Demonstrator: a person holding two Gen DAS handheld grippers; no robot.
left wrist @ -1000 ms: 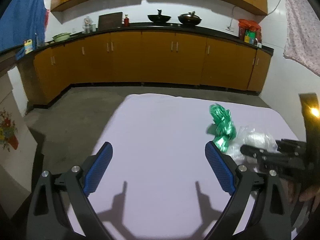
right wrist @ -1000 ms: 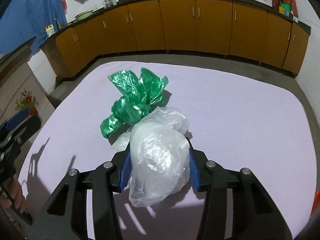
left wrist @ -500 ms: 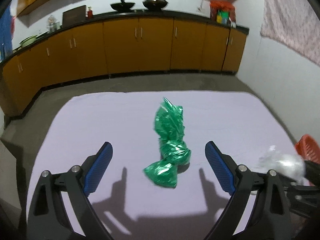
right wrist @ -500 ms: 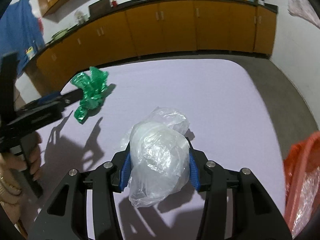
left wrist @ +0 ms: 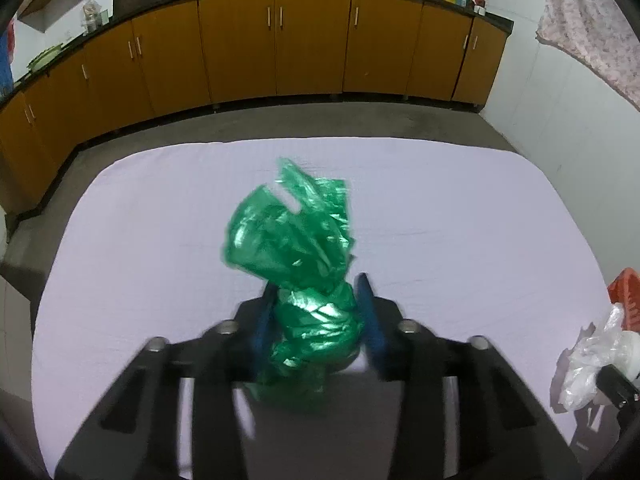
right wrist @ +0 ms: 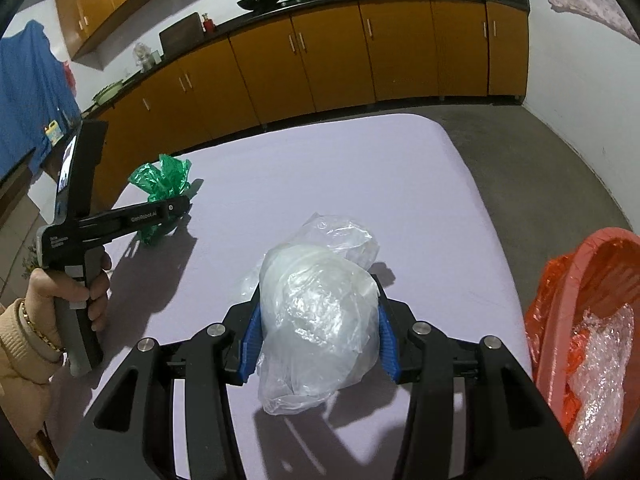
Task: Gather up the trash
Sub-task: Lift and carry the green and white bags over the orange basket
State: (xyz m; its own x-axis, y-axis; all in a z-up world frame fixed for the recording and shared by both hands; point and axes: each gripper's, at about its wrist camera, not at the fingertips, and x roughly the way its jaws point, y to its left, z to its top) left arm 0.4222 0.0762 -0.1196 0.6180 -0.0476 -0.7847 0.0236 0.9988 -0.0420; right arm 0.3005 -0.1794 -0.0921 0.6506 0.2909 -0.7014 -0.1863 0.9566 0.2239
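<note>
Room: orange-fronted kitchen cabinets (left wrist: 276,40) under a dark counter are seen along the far wall, and a lilac-covered worktop (left wrist: 440,216) fills the foreground.
Left claw (left wrist: 316,320): its jaws are closing, narrowed around the lower bunched part of the green plastic bag (left wrist: 296,240); the blue pads appear to be against the bag's sides, though motion blur leaves the contact less than certain.
Right claw (right wrist: 318,320): it is half closed and clamped on the clear plastic bag (right wrist: 320,312), with a blue pad pressed against each side of the bundle.
Left hand (right wrist: 76,284): it is wrapped around the grey grip of the left tool, which is tipped downward toward the worktop; a beige sleeve and a gold bracelet are seen at the wrist.
Green plastic bag: crumpled and shiny, with a twisted waist and loose ends fanned out above the pads; it is located near the left edge of the worktop in the right wrist view.
Clear plastic bag: a rounded, translucent, wrinkled wad, bulging above and below the pads over the worktop.
Red basket (right wrist: 576,280): it is placed just beside the worktop's right edge, lined with red plastic and holding bubble wrap (right wrist: 600,360).
</note>
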